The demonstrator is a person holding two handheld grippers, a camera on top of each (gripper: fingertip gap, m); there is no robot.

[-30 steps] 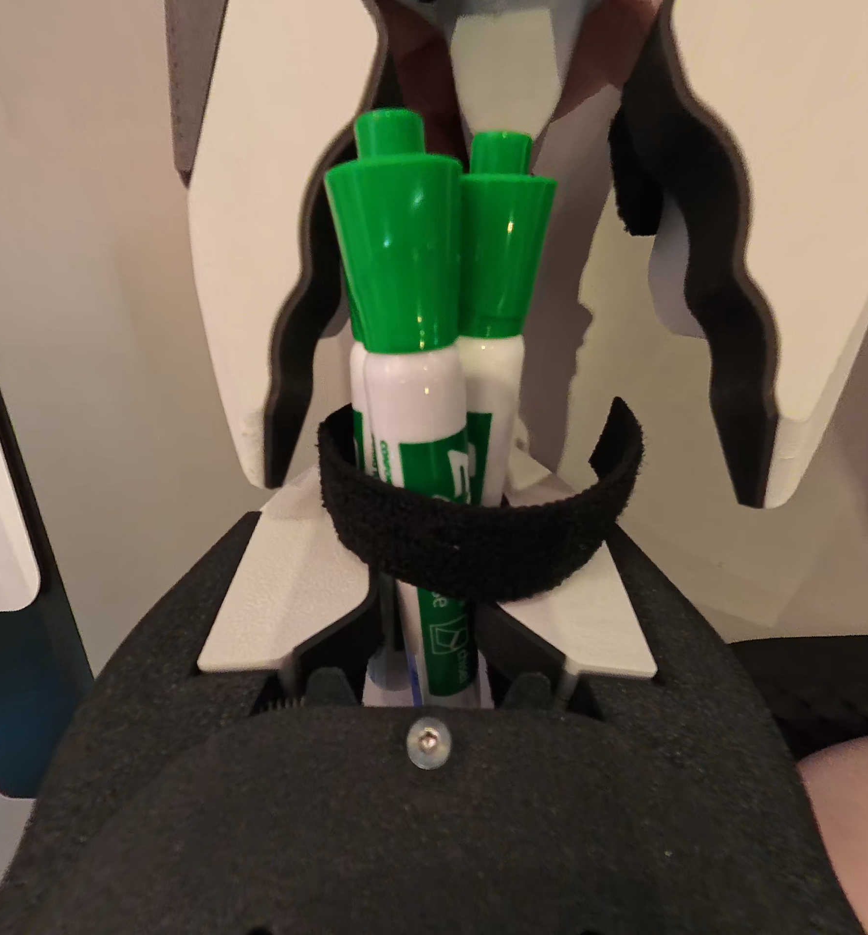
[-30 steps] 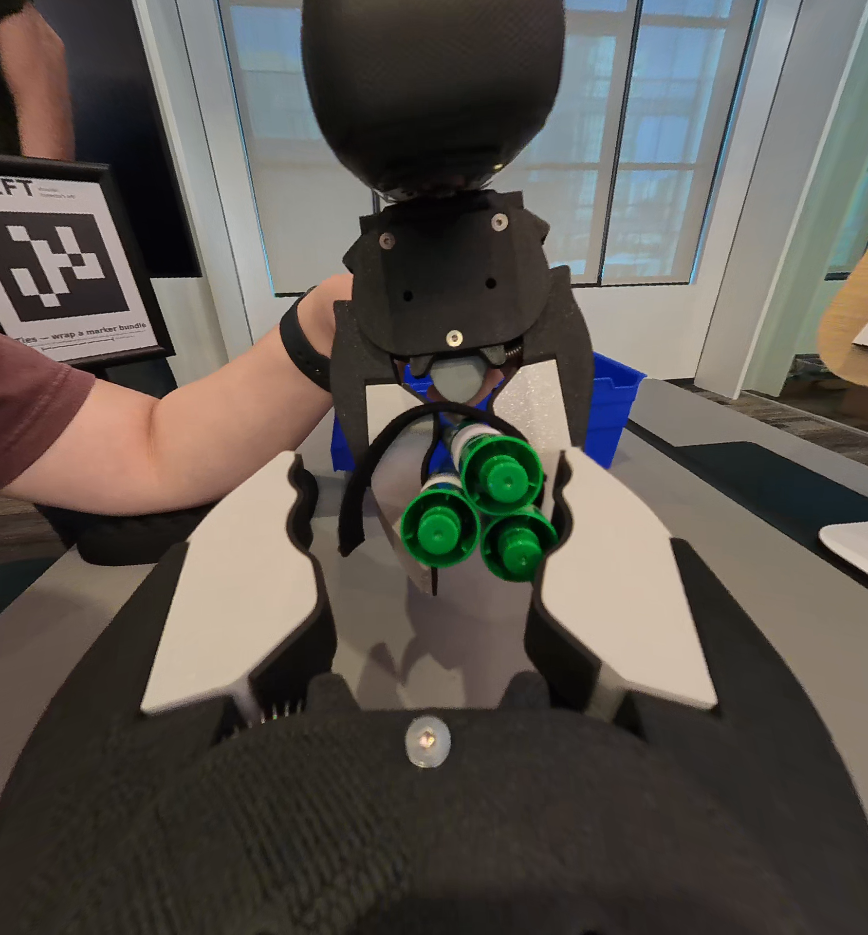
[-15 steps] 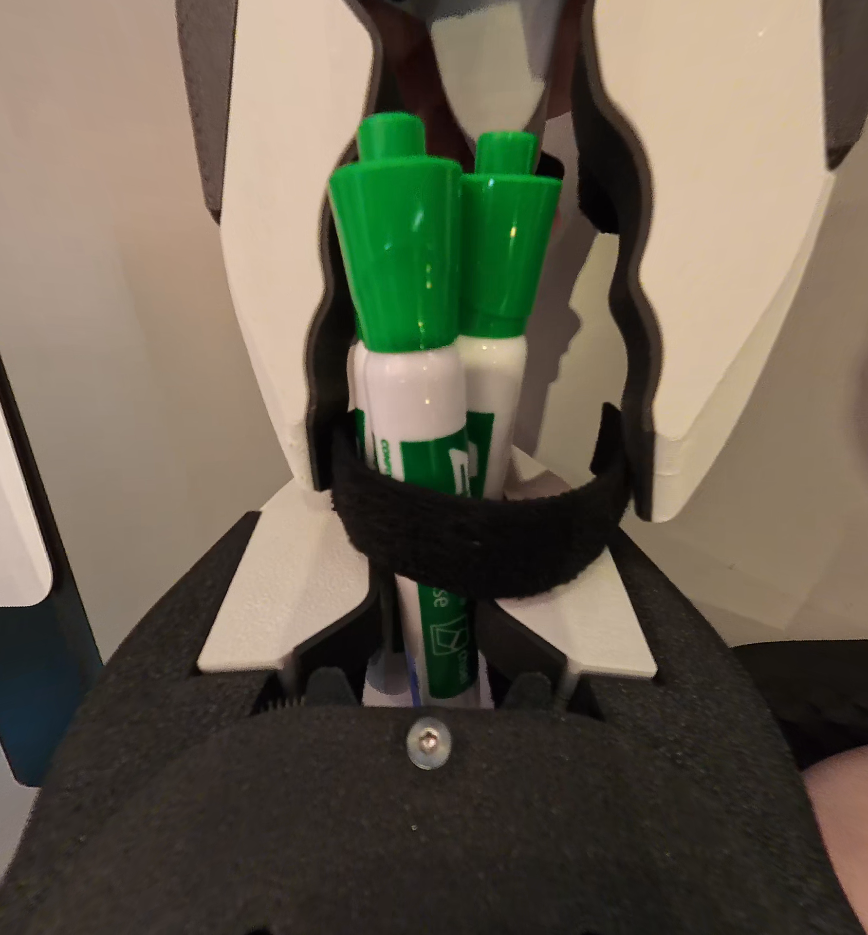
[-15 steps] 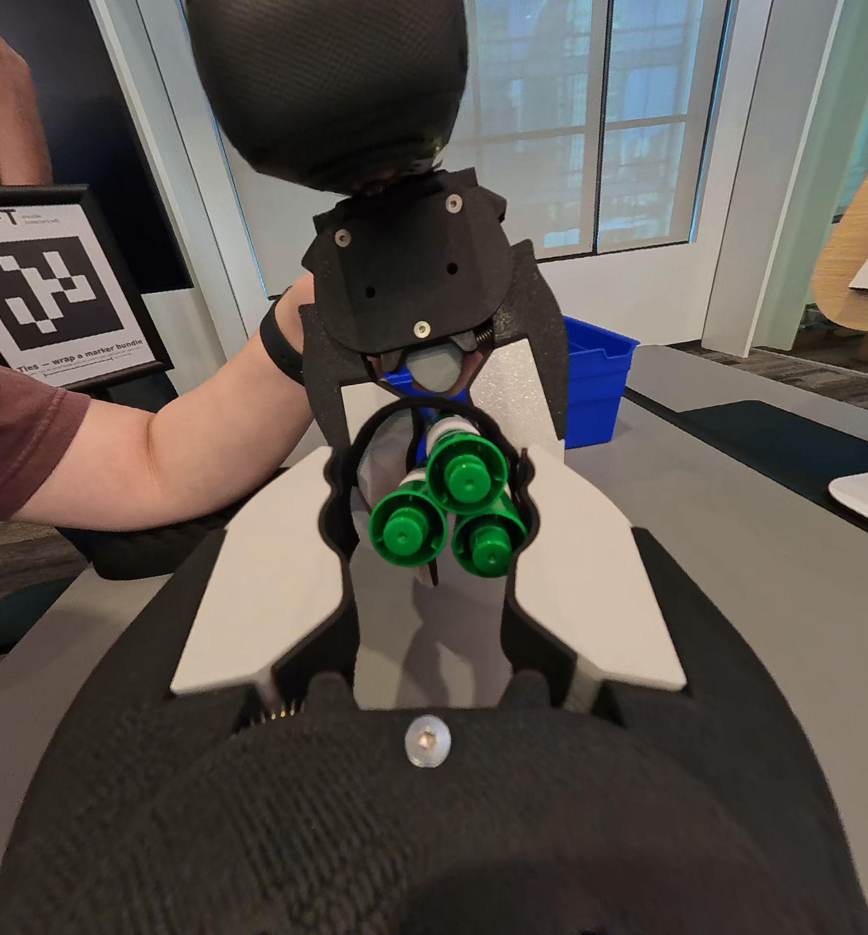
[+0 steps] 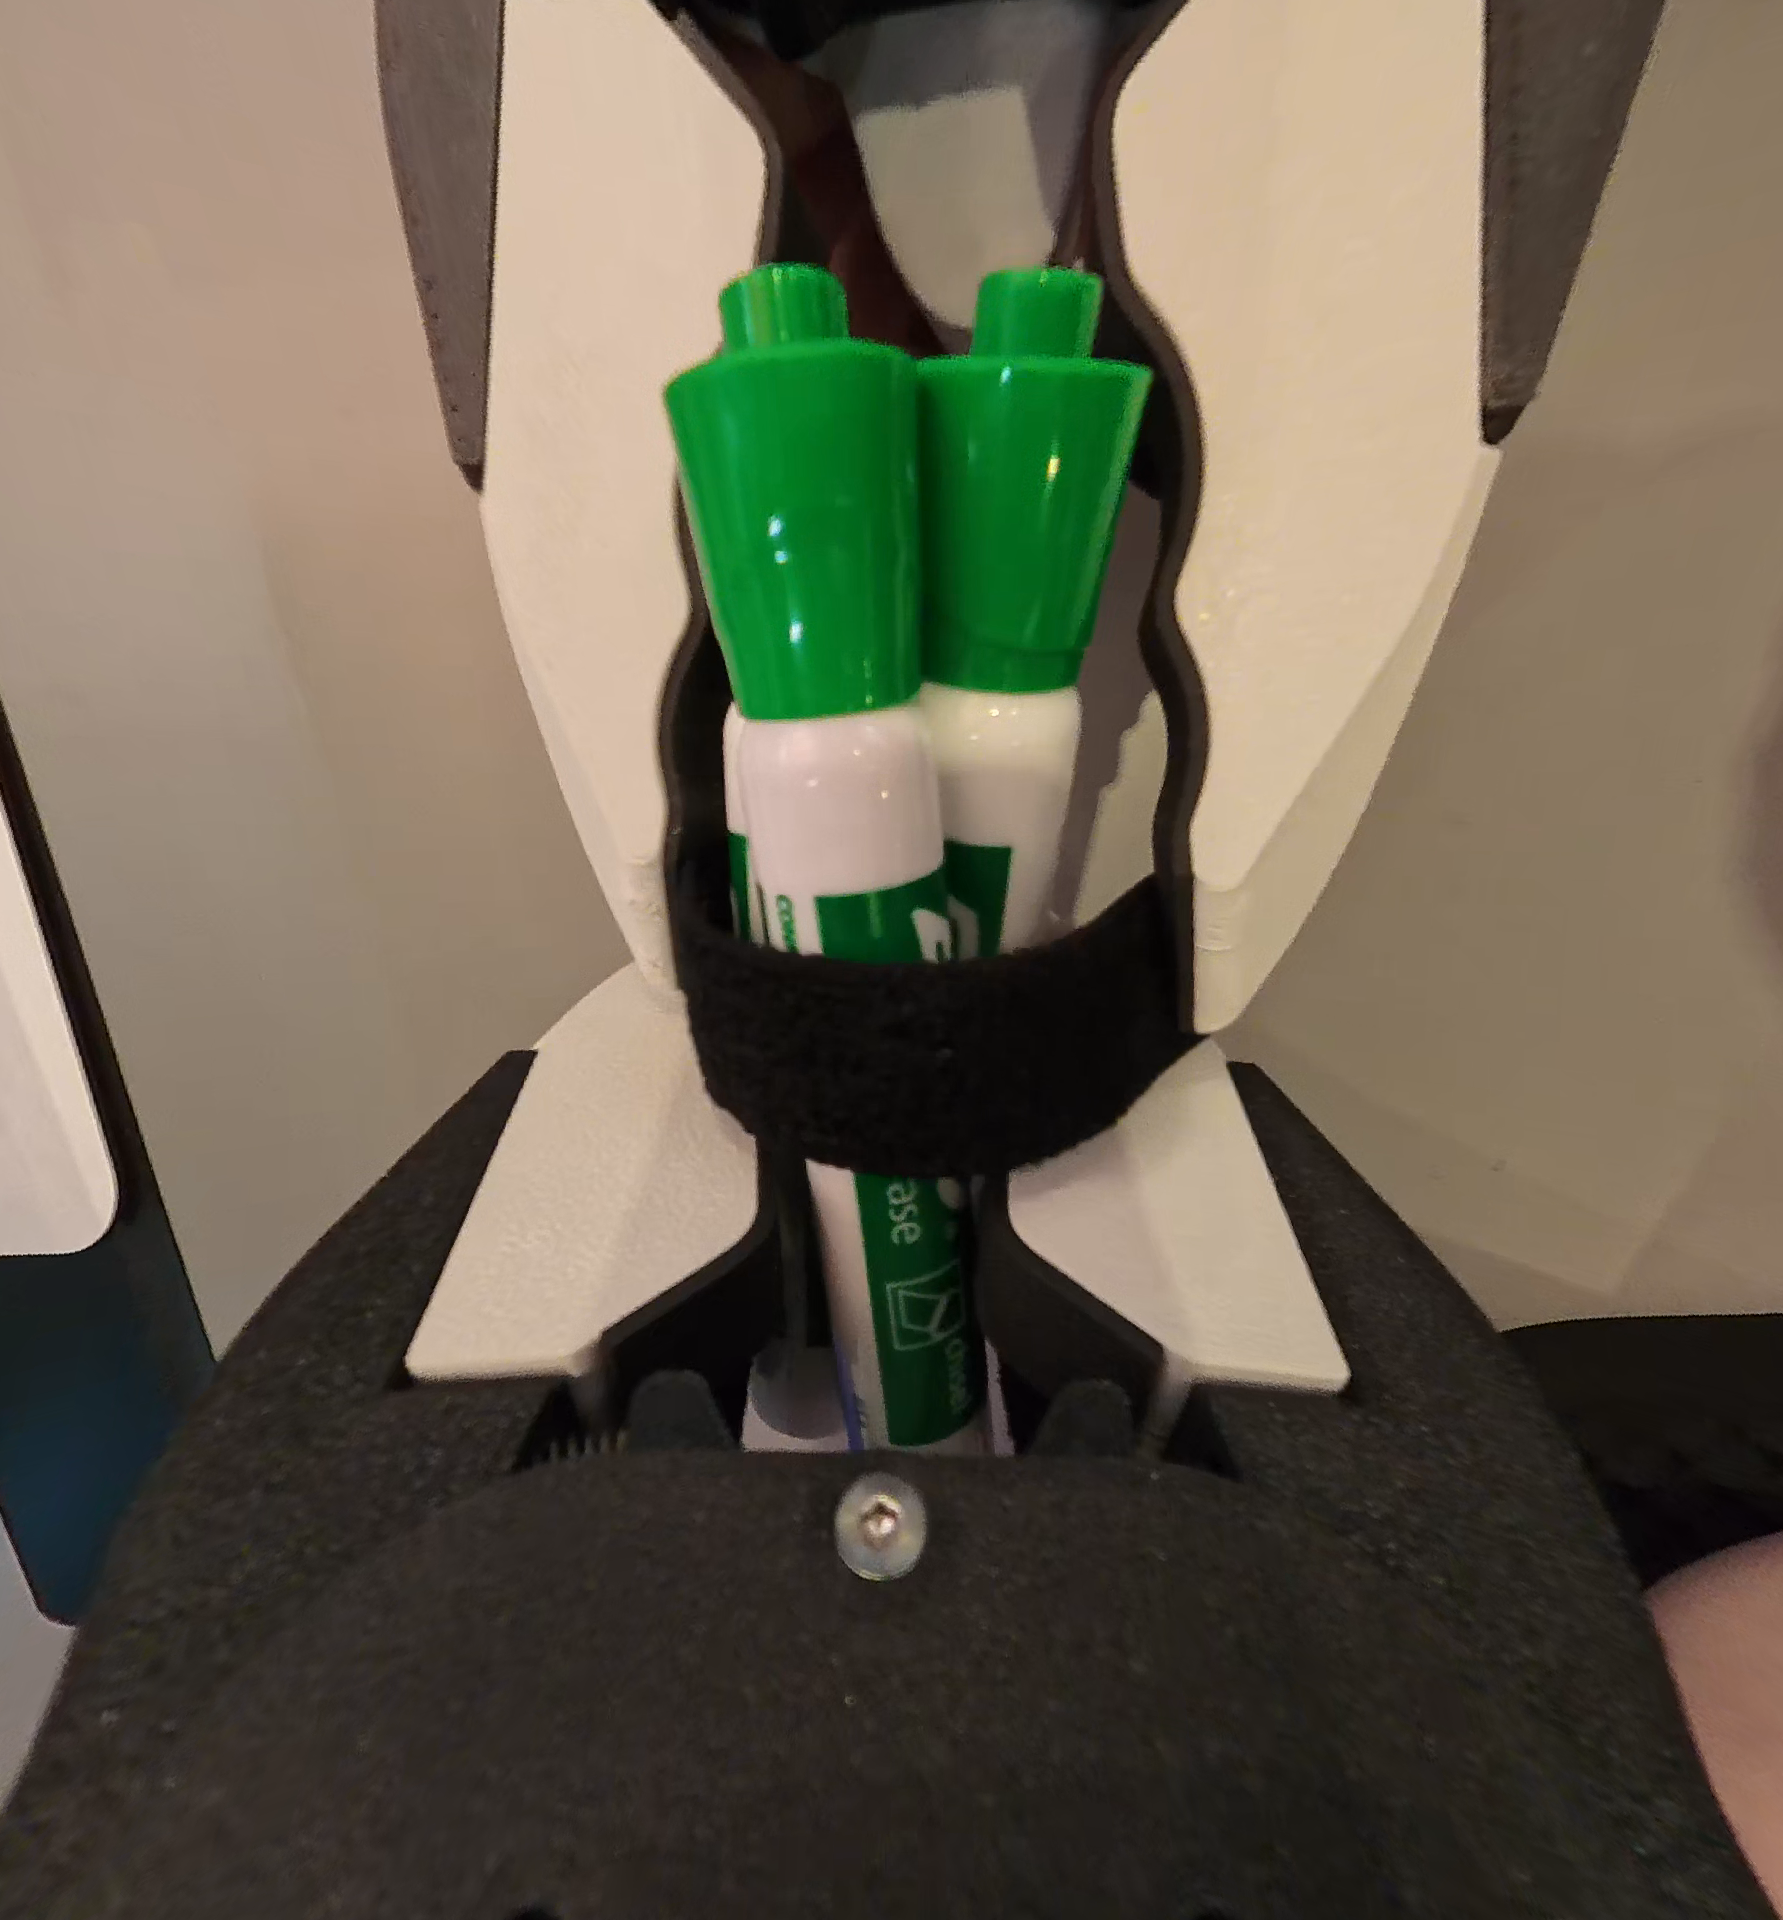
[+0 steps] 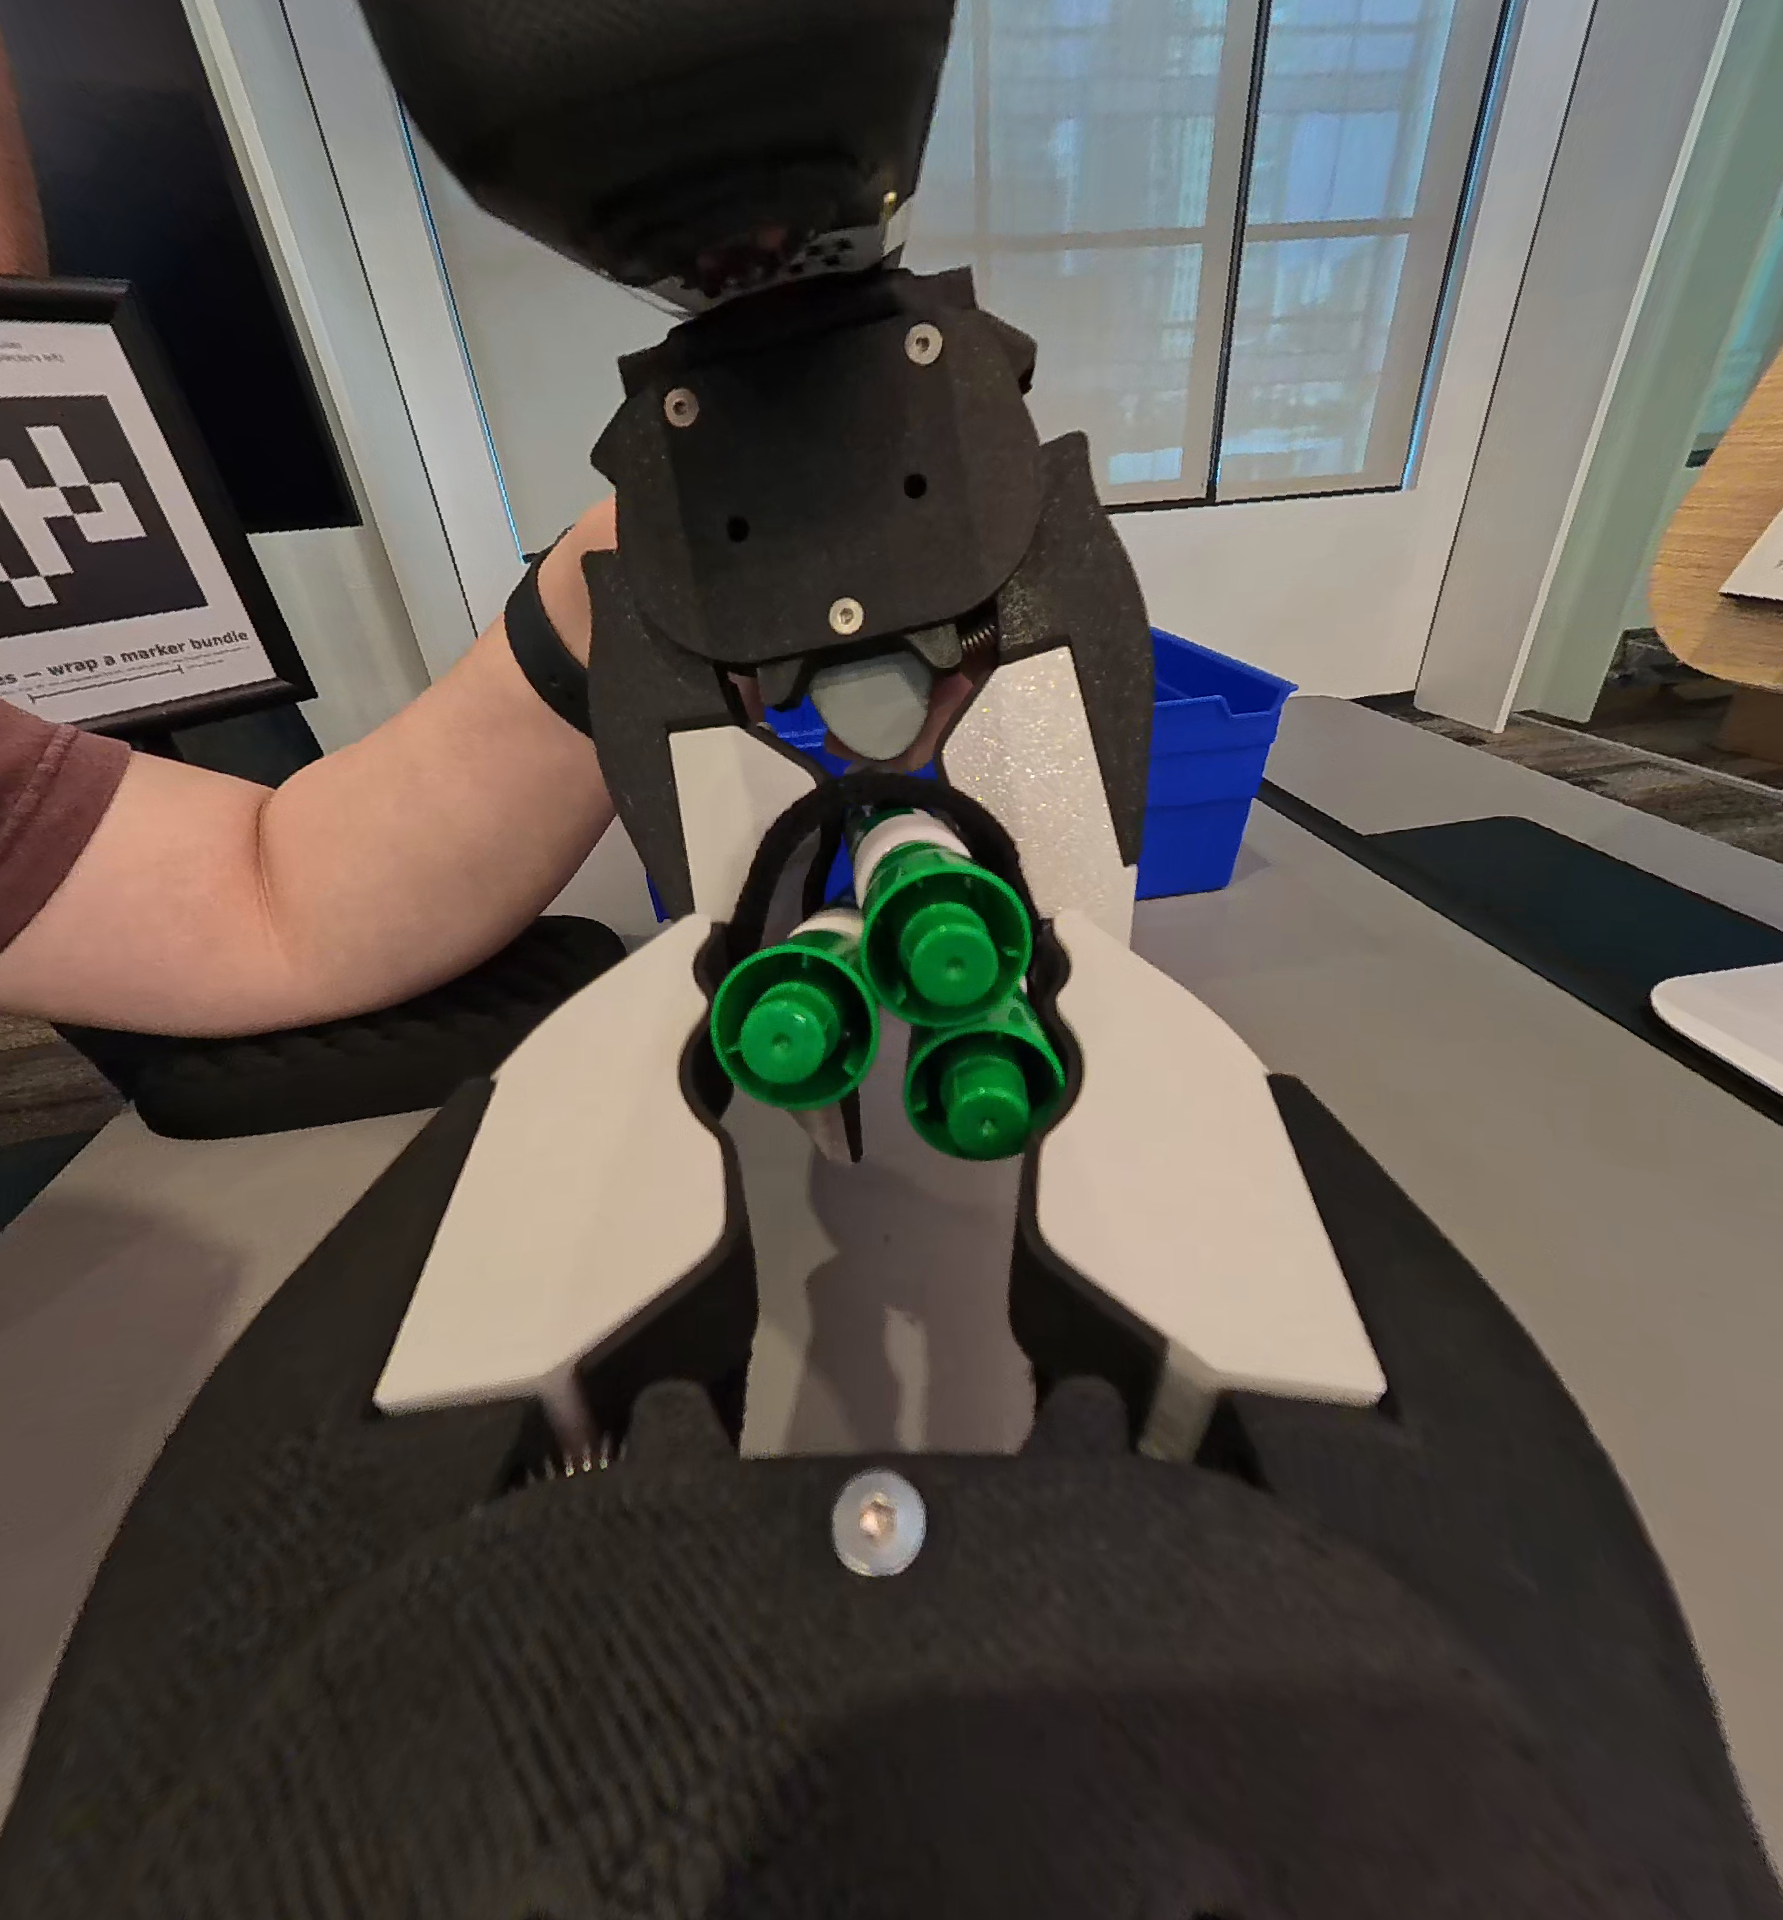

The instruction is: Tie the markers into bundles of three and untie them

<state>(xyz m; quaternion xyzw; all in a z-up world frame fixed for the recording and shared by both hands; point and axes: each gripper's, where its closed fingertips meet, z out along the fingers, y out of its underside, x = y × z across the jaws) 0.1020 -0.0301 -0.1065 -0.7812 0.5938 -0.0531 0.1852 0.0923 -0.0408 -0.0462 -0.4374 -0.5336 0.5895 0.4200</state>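
Observation:
Three white markers with green caps (image 5: 866, 540) lie side by side in my left gripper (image 5: 913, 1101), which is shut on their barrels. A black hook-and-loop strap (image 5: 845, 1060) loops around the barrels just ahead of the left fingertips. My right gripper (image 6: 882, 935) faces the left one and is shut from both sides on the strap and the bundle. In the left wrist view its white fingers (image 5: 575, 623) flank the caps. In the right wrist view the three caps (image 6: 944, 961) point at the camera, with the left gripper (image 6: 897, 831) behind them.
The grippers are held above a grey table (image 6: 1489, 1039). A blue bin (image 6: 1209, 769) stands behind them. A framed sign with a black-and-white pattern (image 6: 66, 520) stands at the left. A person's forearm (image 6: 295, 883) rests on a black pad (image 6: 347, 1039). A white tray (image 6: 1760, 1029) sits at the right. The grippers' ends are close to 5 centimeters from one another.
My right gripper has moved in over the caps and closed from wide open, pressing the loose strap loop in against the markers. The left gripper has kept its hold.

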